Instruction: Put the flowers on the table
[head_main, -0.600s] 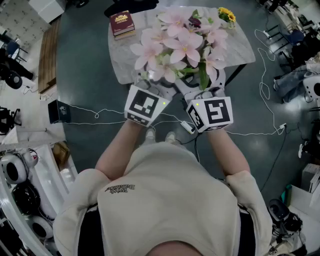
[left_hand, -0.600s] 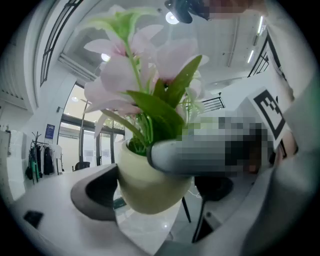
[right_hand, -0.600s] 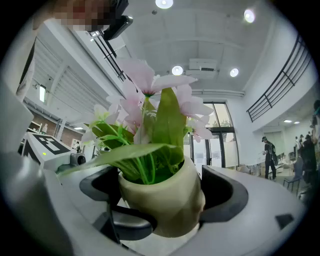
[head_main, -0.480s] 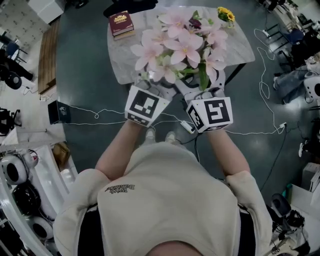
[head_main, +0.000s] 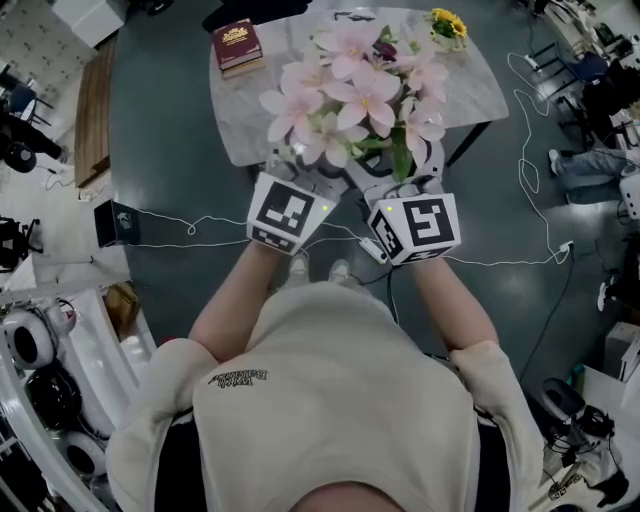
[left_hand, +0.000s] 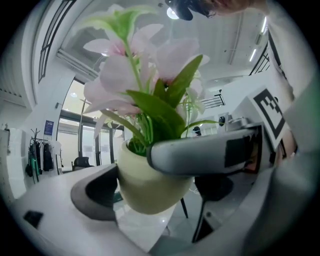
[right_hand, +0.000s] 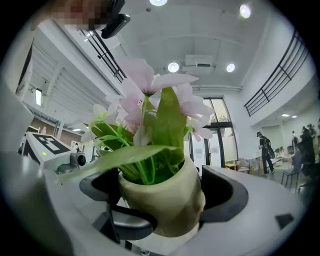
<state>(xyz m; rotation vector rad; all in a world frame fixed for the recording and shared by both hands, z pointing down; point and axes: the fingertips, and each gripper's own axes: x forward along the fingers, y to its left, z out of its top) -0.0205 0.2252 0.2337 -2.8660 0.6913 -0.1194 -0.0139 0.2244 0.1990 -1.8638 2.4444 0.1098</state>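
Grey floor around white marble tabletop (head_main: 480, 90). Hangs over its near edge as half a second ago, barely shifted: round cream pot of pink flowers (left_hand: 150, 195), clamped wide by left gripper (left_hand: 131, 175) and right gripper (right_hand: 165, 200). Gold lettering on dark red book (head_main: 237, 45), unreadable.

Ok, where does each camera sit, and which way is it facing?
Head view: on the person's head, facing steeply down at the potted flowers by the table; forearms, left claw, right claw show.
Left gripper view: on the left claw, level, at the pot between its jaws; right claw intrudes.
Right gripper view: on the right claw, likewise; left claw's cube shows.
All share the flowers.
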